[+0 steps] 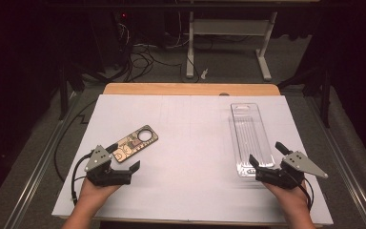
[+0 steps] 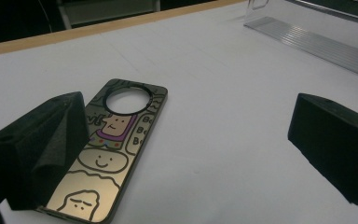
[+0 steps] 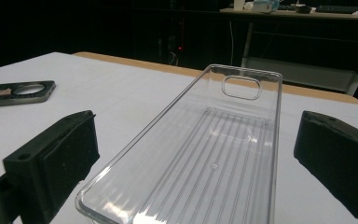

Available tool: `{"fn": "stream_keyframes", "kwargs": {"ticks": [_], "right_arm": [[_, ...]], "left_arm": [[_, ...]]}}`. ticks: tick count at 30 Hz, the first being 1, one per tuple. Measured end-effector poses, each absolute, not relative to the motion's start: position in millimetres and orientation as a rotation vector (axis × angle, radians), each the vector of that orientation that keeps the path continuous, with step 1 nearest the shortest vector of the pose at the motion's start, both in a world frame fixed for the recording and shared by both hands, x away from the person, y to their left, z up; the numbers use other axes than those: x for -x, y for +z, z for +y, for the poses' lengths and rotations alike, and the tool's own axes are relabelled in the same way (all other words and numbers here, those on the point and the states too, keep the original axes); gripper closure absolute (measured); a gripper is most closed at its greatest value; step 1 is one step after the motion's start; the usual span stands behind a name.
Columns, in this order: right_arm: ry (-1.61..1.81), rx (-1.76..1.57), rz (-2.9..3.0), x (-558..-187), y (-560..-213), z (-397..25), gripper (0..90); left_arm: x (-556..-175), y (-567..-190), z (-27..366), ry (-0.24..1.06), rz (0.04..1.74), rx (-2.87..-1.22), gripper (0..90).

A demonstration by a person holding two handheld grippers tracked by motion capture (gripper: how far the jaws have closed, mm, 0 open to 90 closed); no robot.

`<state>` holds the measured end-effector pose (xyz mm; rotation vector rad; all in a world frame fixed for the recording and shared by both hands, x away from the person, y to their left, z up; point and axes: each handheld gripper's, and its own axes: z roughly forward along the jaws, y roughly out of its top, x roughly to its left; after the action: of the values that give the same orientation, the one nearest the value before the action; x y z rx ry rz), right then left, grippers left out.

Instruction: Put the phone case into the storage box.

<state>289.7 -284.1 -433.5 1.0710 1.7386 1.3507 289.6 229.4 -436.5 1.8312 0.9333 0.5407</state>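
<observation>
High view is showing the clear phone case (image 1: 251,138) lying right of centre, long axis running up the frame, and the printed insert (image 1: 134,141) slanting at lower left. Both the left gripper (image 1: 122,159) and right gripper (image 1: 267,153) are gaping wide, seemingly approaching; closing comes next, I'd guess.

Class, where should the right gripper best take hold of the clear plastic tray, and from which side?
Probably its near short end, approached from the person's side: the clear plastic tray lies lengthwise ahead, its raised rim between the open jaws of the right gripper.
</observation>
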Motion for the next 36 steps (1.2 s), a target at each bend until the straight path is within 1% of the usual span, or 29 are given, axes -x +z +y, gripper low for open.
{"fn": "stream_keyframes", "kwargs": {"ticks": [9, 10, 20, 25, 30, 36], "right_arm": [[1.355, -1.069, 1.745, -288, -432, -282, 0.3], [1.355, -1.070, 1.746, -288, -432, -282, 0.3], [1.356, -1.070, 1.745, -288, -431, -283, 0.3], [1.353, -1.070, 1.743, -288, -431, -283, 0.3], [1.351, -1.072, 1.752, -289, -432, -283, 0.3], [1.351, -1.069, 1.755, -288, -432, -283, 0.3]], "left_arm": [[-294, -437, 231, 0.536, 0.954, -1.874, 0.2], [-295, -438, 231, 0.515, 0.963, -1.885, 0.2], [-298, -442, 228, 0.485, 1.006, -1.962, 0.2], [-301, -444, 229, 0.452, 1.040, -1.992, 0.2], [-306, -448, 230, 0.379, 1.093, -2.029, 0.7], [-308, -452, 228, 0.322, 1.128, -2.088, 0.7]]}}
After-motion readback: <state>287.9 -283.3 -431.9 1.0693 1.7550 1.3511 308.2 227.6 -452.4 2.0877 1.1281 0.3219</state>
